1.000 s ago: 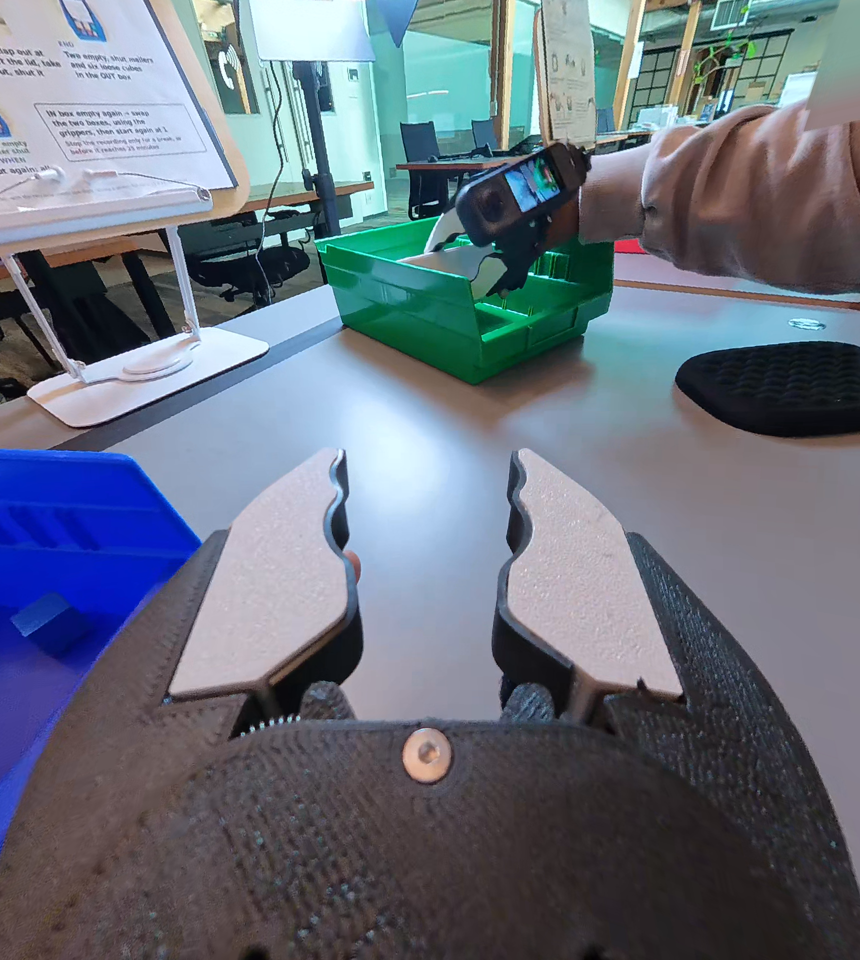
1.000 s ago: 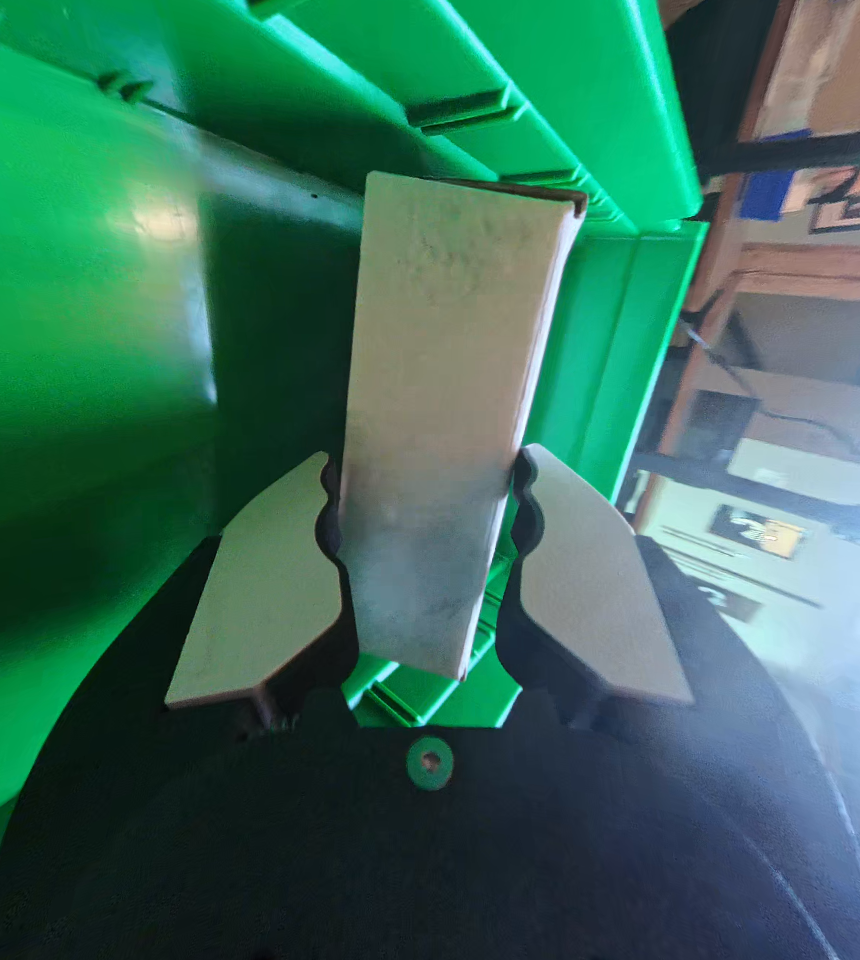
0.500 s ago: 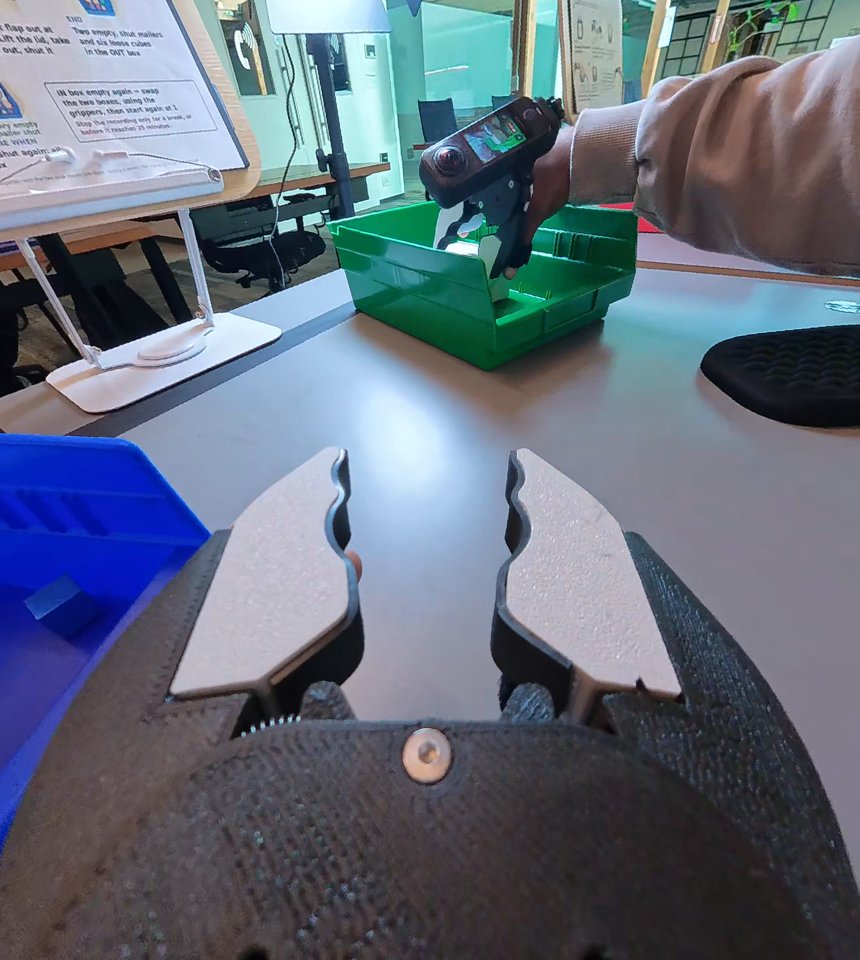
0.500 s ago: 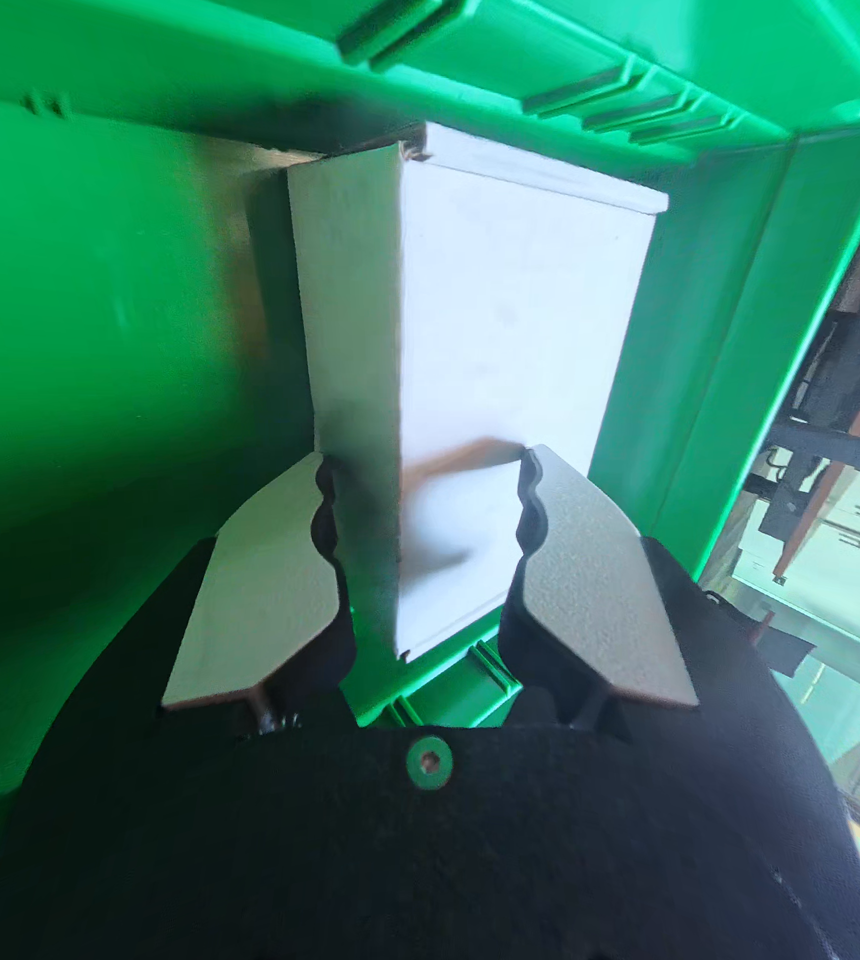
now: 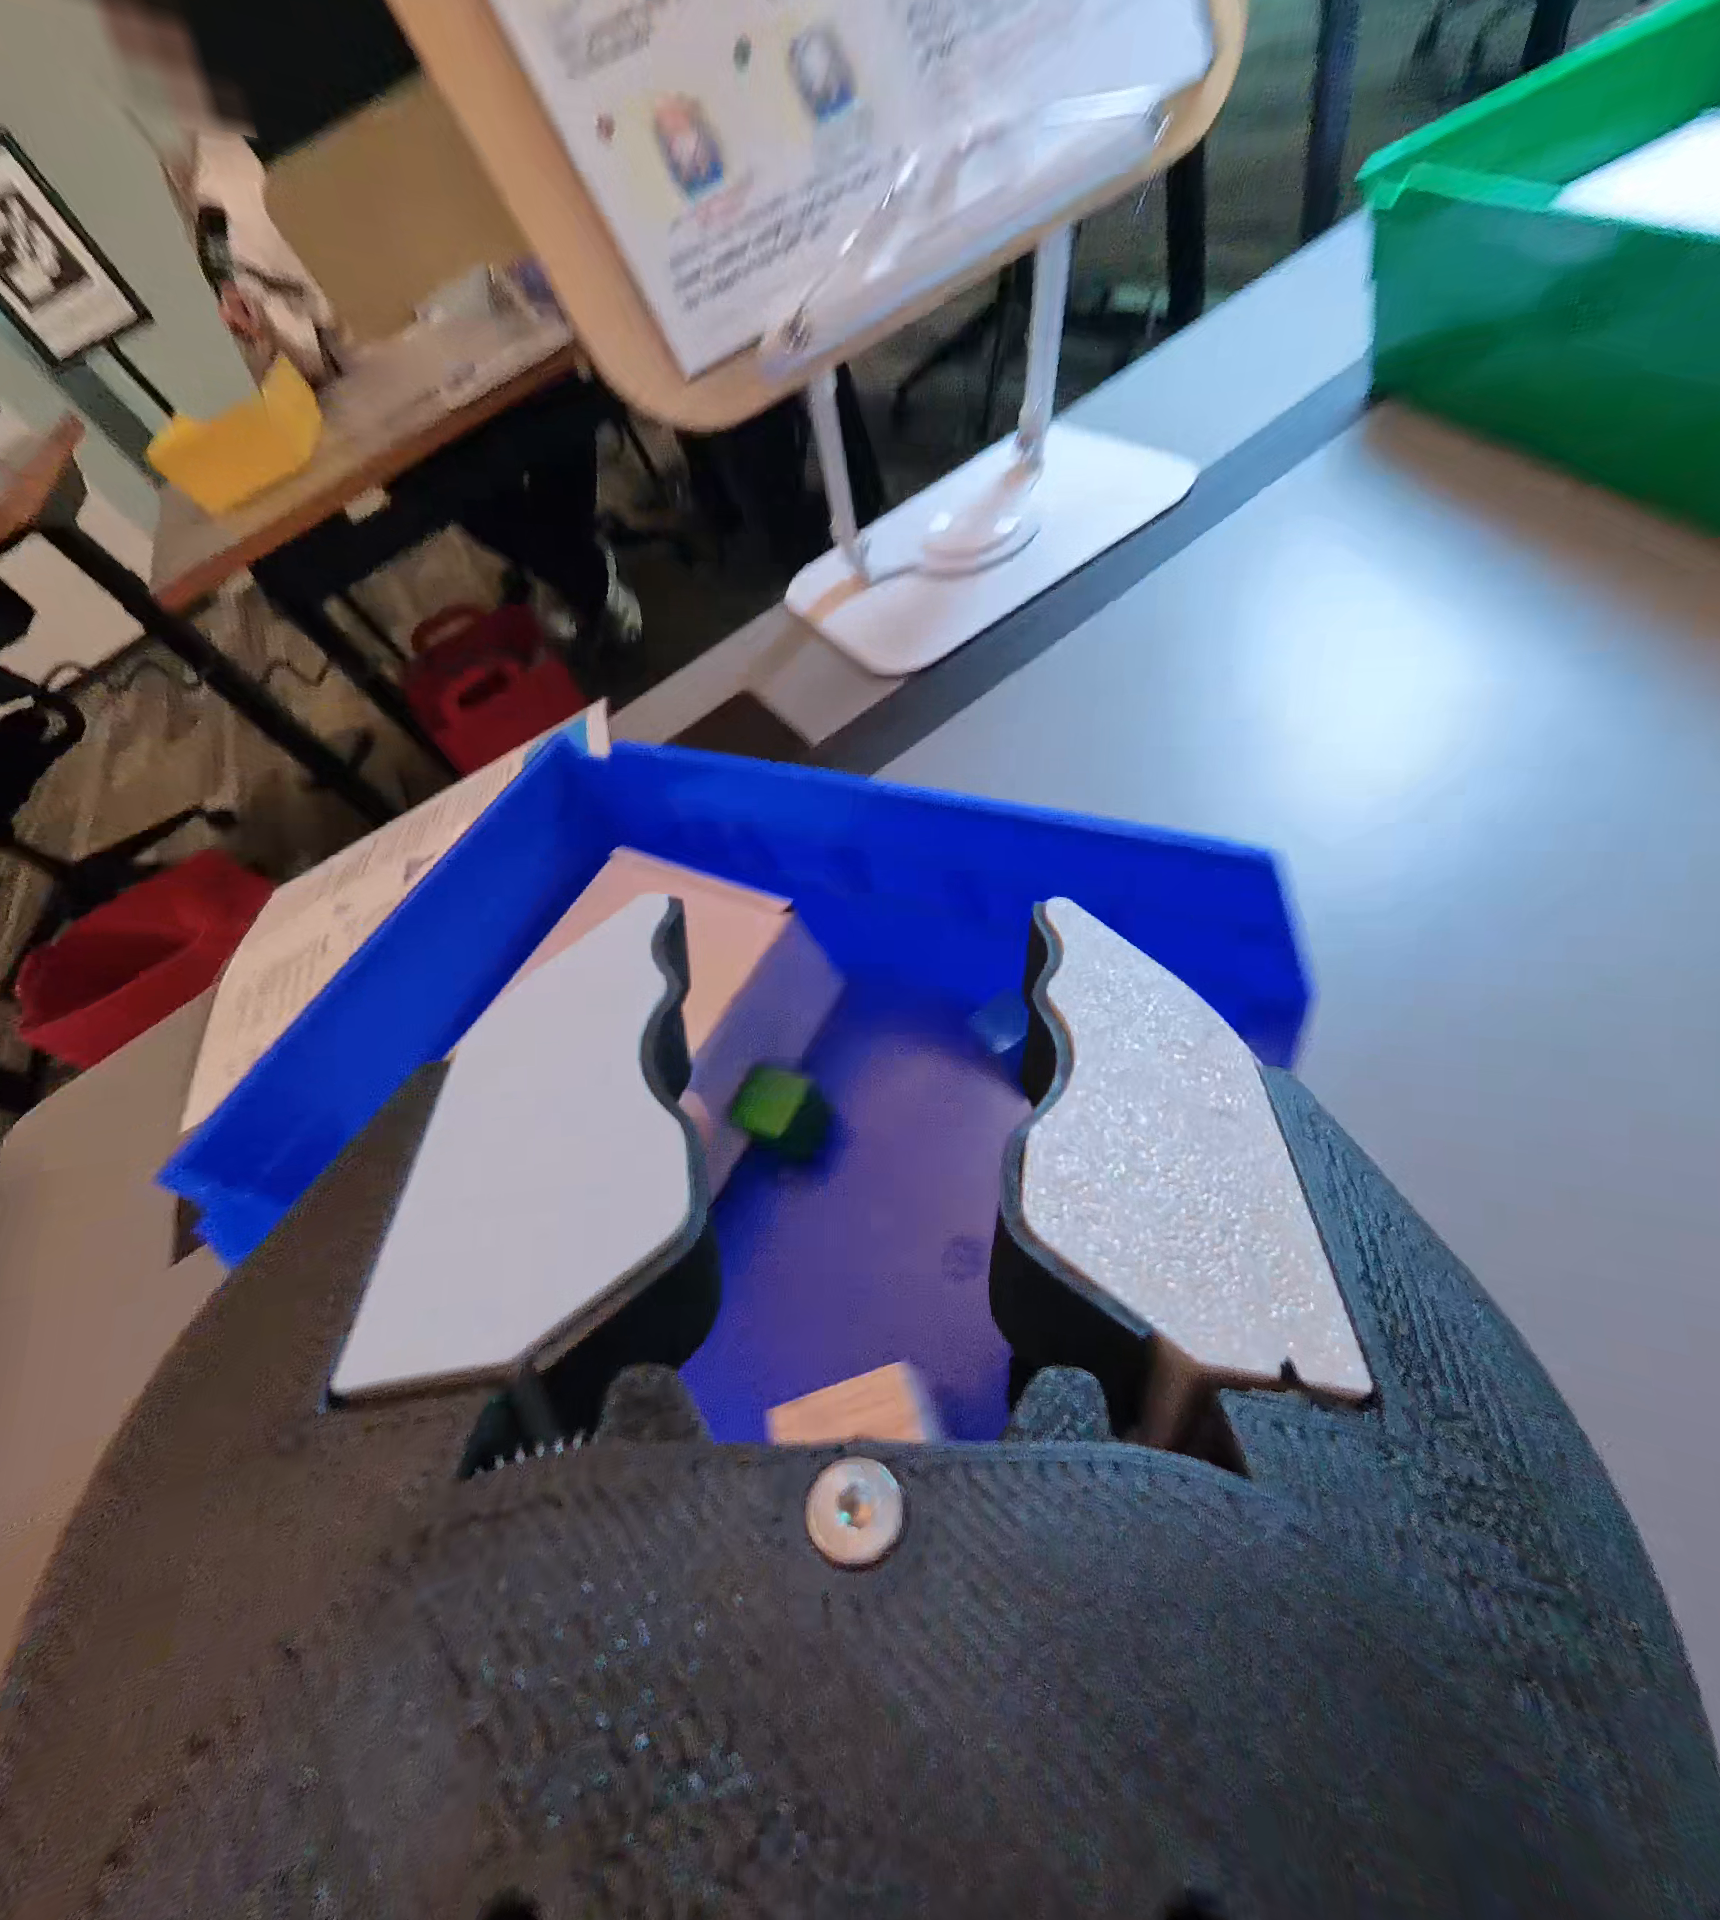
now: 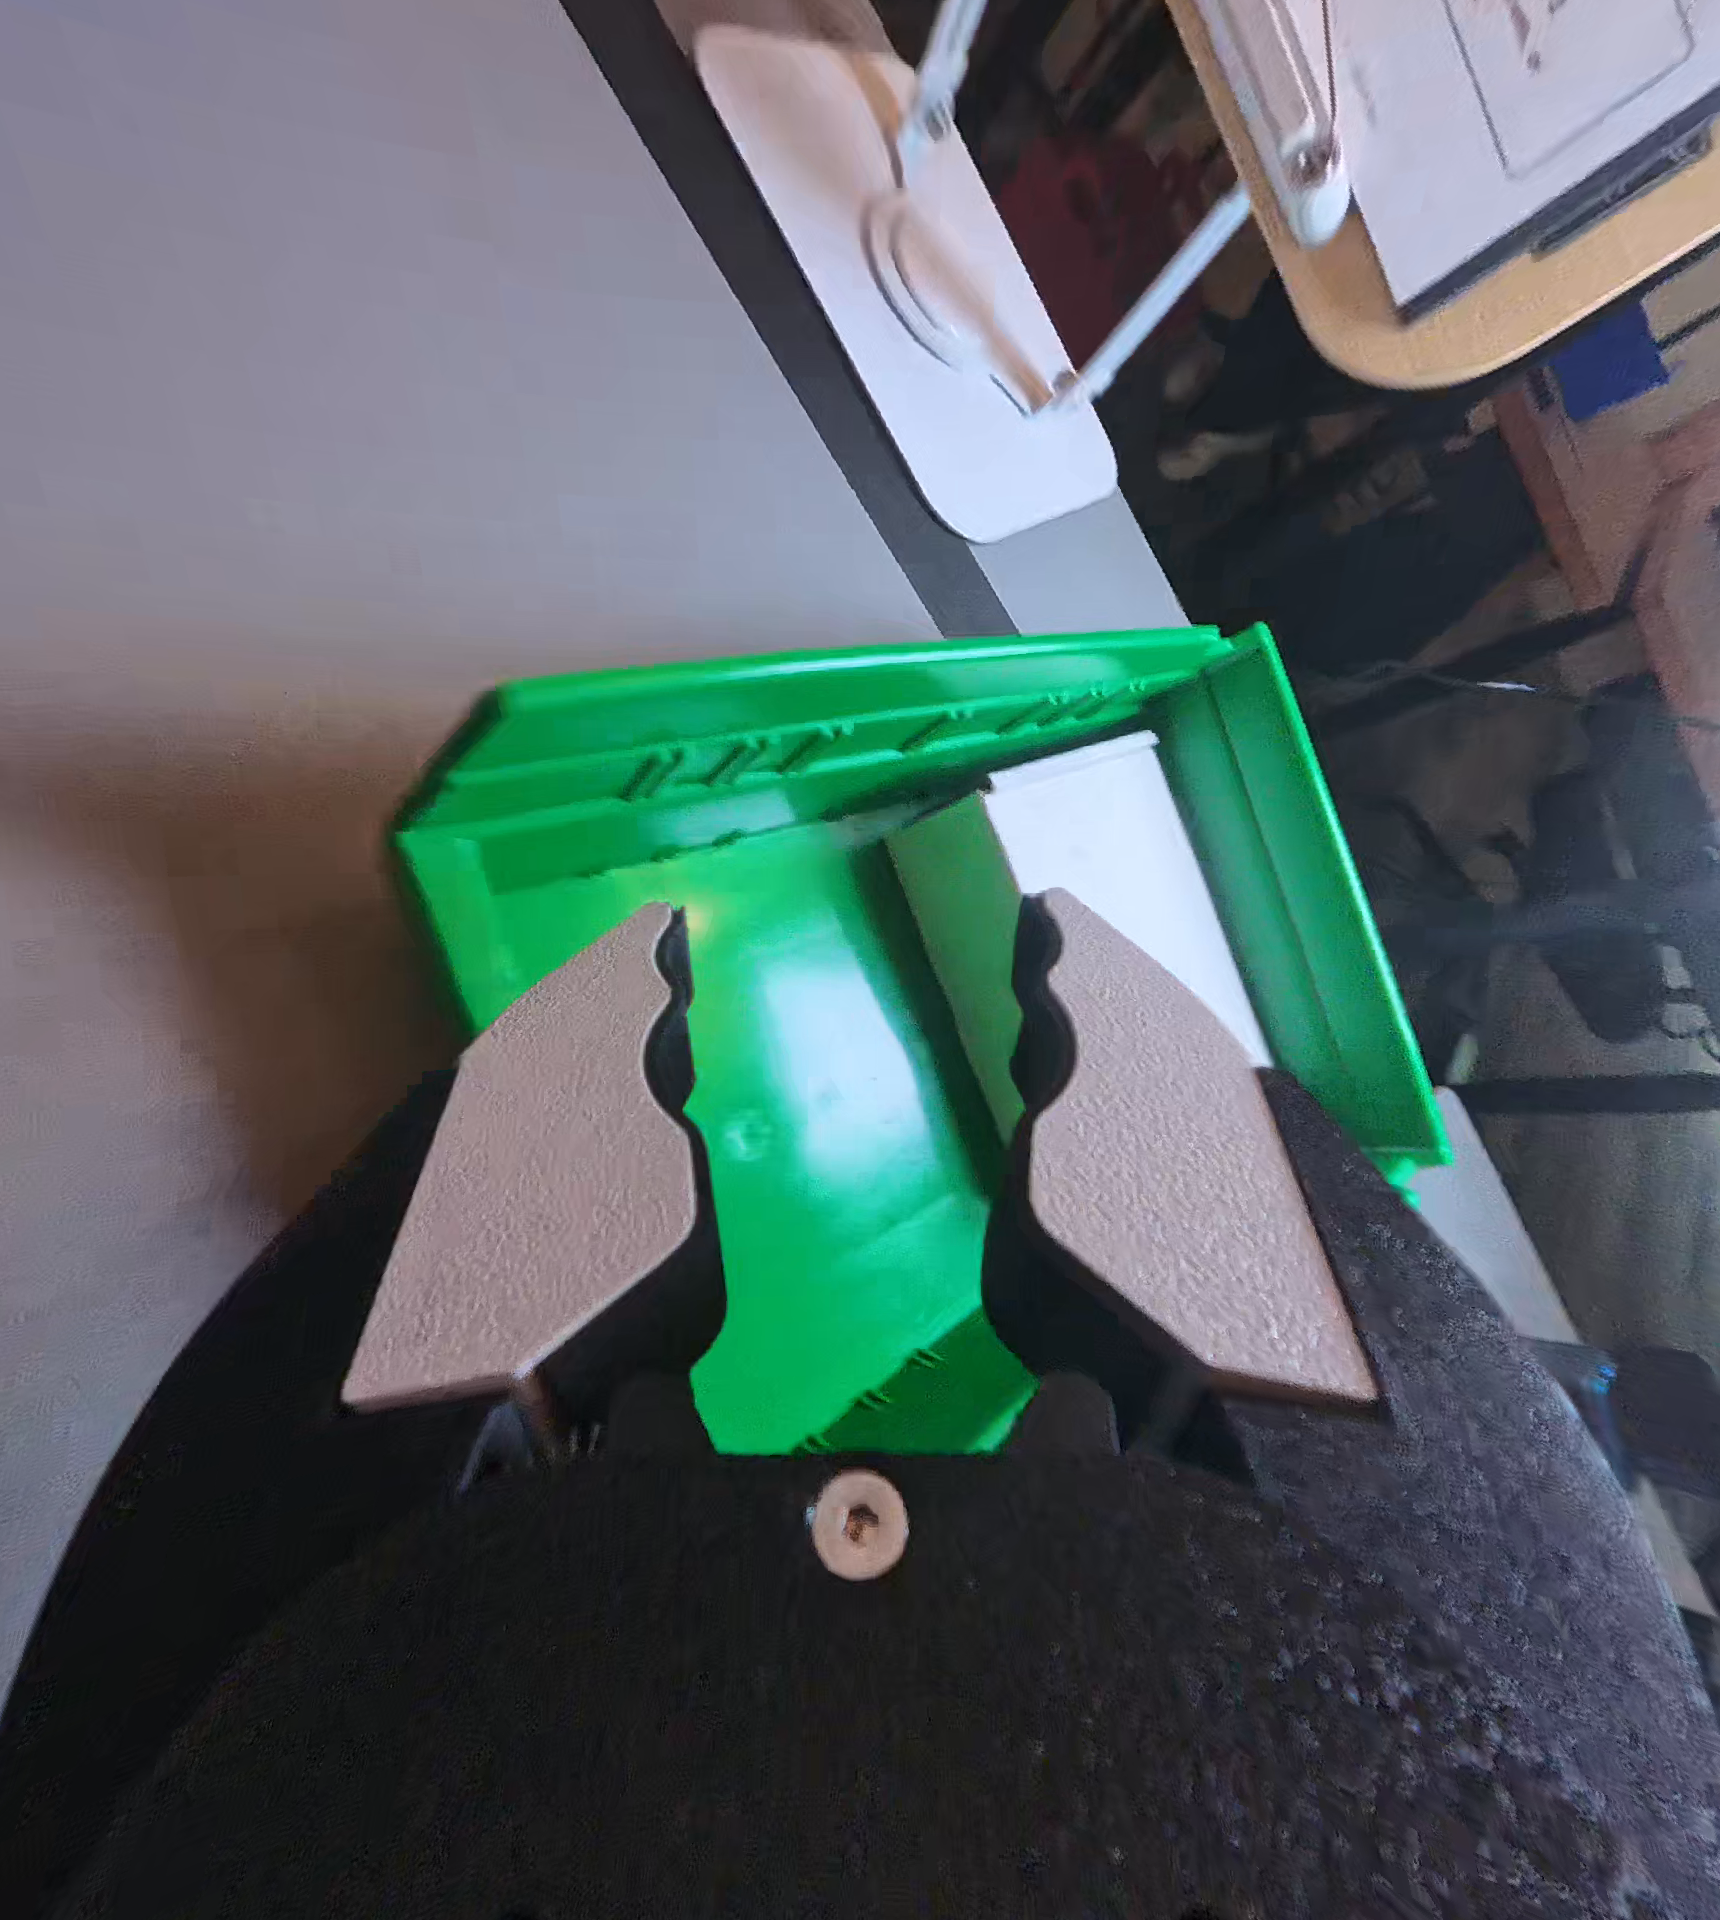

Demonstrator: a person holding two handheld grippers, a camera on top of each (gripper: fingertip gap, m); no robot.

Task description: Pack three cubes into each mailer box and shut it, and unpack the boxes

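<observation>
My left gripper (image 5: 856,925) is open and empty, hovering over the blue bin (image 5: 939,821). In that bin lie a white mailer box (image 5: 731,935) at the left, a green cube (image 5: 778,1107), a blue cube (image 5: 996,1023) and a wooden cube (image 5: 851,1403) close under the jaws. My right gripper (image 6: 856,914) is open and empty above the green bin (image 6: 835,707). A second white mailer box (image 6: 1084,821) lies shut in the green bin, against its right wall. The green bin (image 5: 1583,343) and its box (image 5: 1687,171) also show far right in the left wrist view.
A white stand (image 5: 991,540) holding an instruction board stands at the table's back edge between the bins; it also shows in the right wrist view (image 6: 939,312). A paper sheet (image 5: 336,914) lies beside the blue bin. Grey table (image 5: 1458,831) lies between the bins. Spacing between my two grippers at the tips: around 45 cm. The right gripper is farther from the blue cube (image 5: 996,1023), some 40 cm, than the left, some 15 cm.
My right gripper let go of the white mailer box in the green bin and drew back above it. My left gripper swung left and now points down into the blue bin.
</observation>
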